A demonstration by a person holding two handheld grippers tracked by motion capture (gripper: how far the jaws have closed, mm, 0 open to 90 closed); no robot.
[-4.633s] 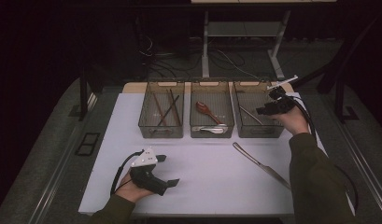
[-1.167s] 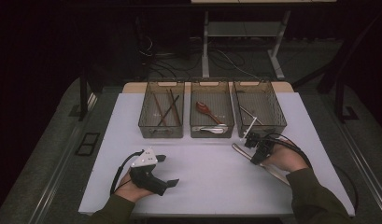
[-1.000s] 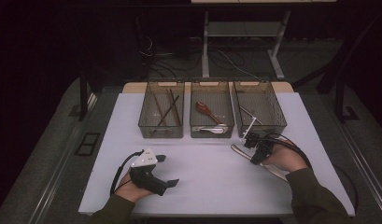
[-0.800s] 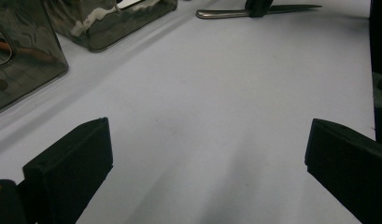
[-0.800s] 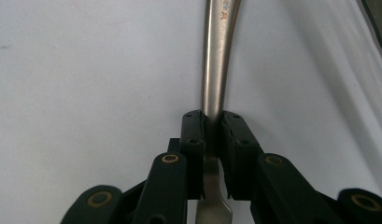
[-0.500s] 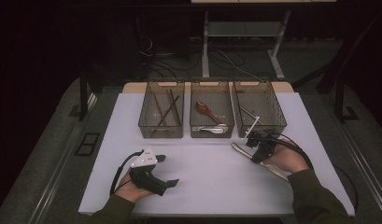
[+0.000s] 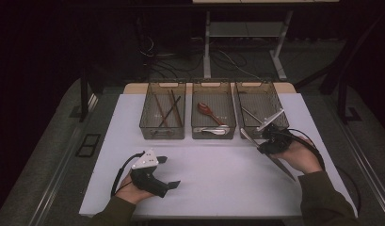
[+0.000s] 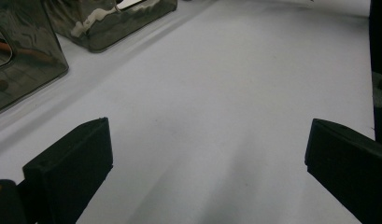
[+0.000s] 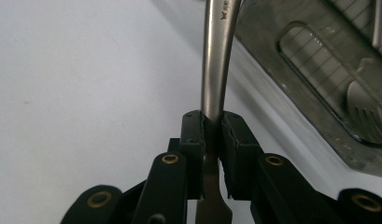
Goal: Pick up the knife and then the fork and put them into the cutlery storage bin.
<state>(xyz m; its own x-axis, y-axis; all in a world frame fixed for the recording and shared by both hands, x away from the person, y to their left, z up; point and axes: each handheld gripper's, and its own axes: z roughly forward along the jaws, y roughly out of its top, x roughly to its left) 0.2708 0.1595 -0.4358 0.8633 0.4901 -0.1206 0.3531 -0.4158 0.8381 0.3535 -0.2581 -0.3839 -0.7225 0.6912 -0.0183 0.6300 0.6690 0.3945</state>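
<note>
- The right tongs (image 9: 212, 135) are clamping tight on the metal handle of a knife (image 7: 275, 157), which is lying slantwise on the white bench (image 7: 213, 169) just in front of the right-hand bin (image 7: 260, 110).
- The left tongs (image 8: 202, 172) are gaping wide over bare bench, gripping nothing, well apart from the knife.

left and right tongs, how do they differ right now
The left tongs stand wide open with nothing between them; the right tongs are shut on a metal knife. The left rest near the table's front, the right beside the rightmost bin. Both have black jaws.
</note>
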